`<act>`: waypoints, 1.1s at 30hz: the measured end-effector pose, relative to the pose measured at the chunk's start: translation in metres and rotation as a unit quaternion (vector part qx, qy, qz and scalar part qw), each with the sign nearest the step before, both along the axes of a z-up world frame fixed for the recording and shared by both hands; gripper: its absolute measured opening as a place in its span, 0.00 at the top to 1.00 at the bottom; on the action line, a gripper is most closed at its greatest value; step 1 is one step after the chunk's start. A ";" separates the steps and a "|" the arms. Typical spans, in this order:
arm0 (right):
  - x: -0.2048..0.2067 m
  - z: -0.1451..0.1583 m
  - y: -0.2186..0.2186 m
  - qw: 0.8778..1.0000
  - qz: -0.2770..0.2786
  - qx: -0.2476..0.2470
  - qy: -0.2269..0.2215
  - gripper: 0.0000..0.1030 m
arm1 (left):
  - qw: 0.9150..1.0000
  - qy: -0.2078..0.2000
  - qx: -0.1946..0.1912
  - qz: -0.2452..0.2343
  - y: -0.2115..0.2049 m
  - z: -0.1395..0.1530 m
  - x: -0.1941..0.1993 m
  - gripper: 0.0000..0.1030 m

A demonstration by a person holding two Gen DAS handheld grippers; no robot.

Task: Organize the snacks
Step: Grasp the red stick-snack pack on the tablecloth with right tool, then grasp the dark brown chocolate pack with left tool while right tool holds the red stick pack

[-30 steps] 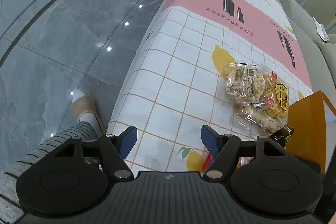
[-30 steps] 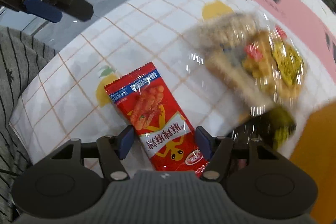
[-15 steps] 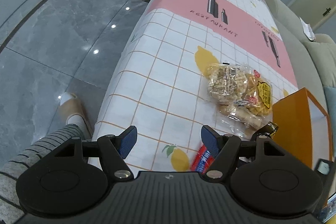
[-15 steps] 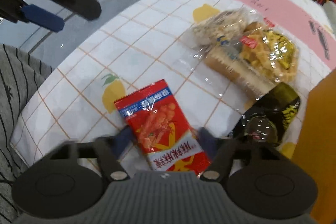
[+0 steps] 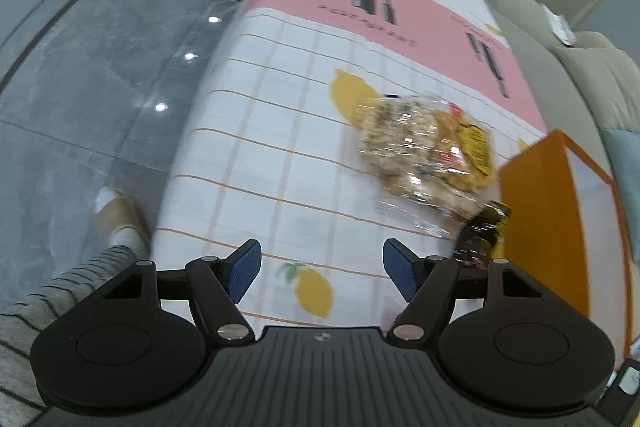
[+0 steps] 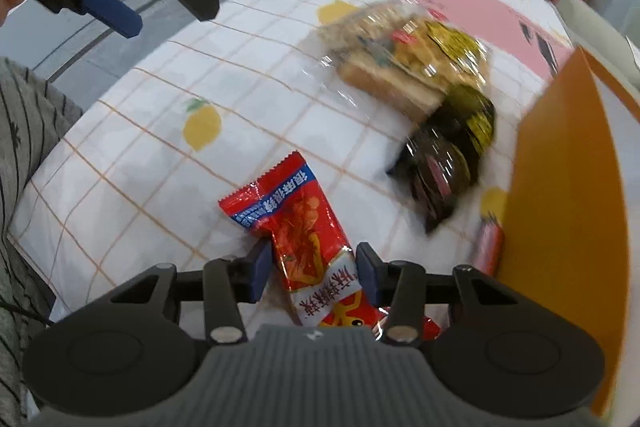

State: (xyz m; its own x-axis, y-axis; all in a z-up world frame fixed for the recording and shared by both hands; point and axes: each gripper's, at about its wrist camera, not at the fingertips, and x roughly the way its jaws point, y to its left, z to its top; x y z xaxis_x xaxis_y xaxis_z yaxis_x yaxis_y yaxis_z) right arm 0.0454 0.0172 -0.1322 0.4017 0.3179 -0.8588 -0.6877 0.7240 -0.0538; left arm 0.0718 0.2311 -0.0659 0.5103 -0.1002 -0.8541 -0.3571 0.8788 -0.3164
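My right gripper (image 6: 314, 269) is shut on a red snack packet (image 6: 304, 227), which is pinched and lifted a little off the tablecloth. A dark green-black packet (image 6: 448, 155) lies just beyond it, beside the orange box (image 6: 560, 187). A clear bag of biscuits and yellow snacks (image 6: 404, 55) lies farther back. In the left wrist view my left gripper (image 5: 322, 269) is open and empty above the near table edge. The clear bag (image 5: 424, 151), the dark packet (image 5: 480, 235) and the orange box (image 5: 560, 219) lie to its right.
The table has a white checked cloth with lemons and a pink band (image 5: 400, 3). A grey sofa (image 5: 580, 75) runs along its right side. The tiled floor (image 5: 100, 87) and the person's foot (image 5: 120, 219) are at the left. A small pink packet (image 6: 486, 247) lies by the box.
My right gripper has closed on the red packet and lifted it slightly. My left gripper has drifted a little, staying open.
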 end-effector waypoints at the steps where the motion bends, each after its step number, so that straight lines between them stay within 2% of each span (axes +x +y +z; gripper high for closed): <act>1: 0.001 0.002 -0.004 1.000 -0.012 0.002 0.011 0.57 | 1.000 -0.004 -0.005 -0.006 -0.003 0.000 0.000 0.20; 5: 0.002 0.005 -0.016 0.998 -0.036 0.024 0.044 0.55 | 0.999 -0.013 -0.009 -0.031 -0.018 0.003 0.004 0.20; 8: 0.004 0.002 -0.022 0.997 -0.032 0.047 0.044 0.50 | 0.997 -0.027 -0.003 -0.077 -0.039 0.006 0.012 0.20; 10: 0.003 -0.002 -0.025 0.997 -0.021 0.058 0.036 0.50 | 0.993 -0.036 0.008 -0.115 -0.057 0.008 0.020 0.17; 12: 0.001 -0.003 -0.025 0.998 -0.009 0.061 0.026 0.50 | 0.985 -0.040 0.029 -0.165 -0.082 0.006 0.031 0.17; 15: 0.000 -0.003 -0.026 0.998 0.001 0.066 0.019 0.50 | 0.968 -0.037 0.079 -0.233 -0.125 -0.003 0.050 0.17; 17: 0.000 -0.004 -0.027 0.997 0.008 0.069 0.014 0.50 | 0.960 -0.034 0.107 -0.257 -0.147 -0.011 0.062 0.16; 19: -0.002 -0.004 -0.029 0.997 0.012 0.073 0.013 0.50 | 0.951 -0.028 0.116 -0.285 -0.162 -0.020 0.072 0.16; 23: 0.000 -0.004 -0.032 0.997 0.016 0.079 0.017 0.50 | 0.942 -0.013 0.130 -0.310 -0.178 -0.035 0.086 0.16; 25: 0.001 -0.004 -0.033 0.996 0.021 0.081 0.017 0.50 | 0.941 -0.001 0.137 -0.308 -0.182 -0.044 0.092 0.16; 29: 0.001 -0.004 -0.034 0.996 0.034 0.082 0.011 0.50 | 0.944 0.027 0.129 -0.302 -0.185 -0.060 0.103 0.16; 33: 0.002 -0.004 -0.035 0.995 0.039 0.086 0.011 0.50 | 0.951 0.033 0.127 -0.280 -0.184 -0.073 0.114 0.15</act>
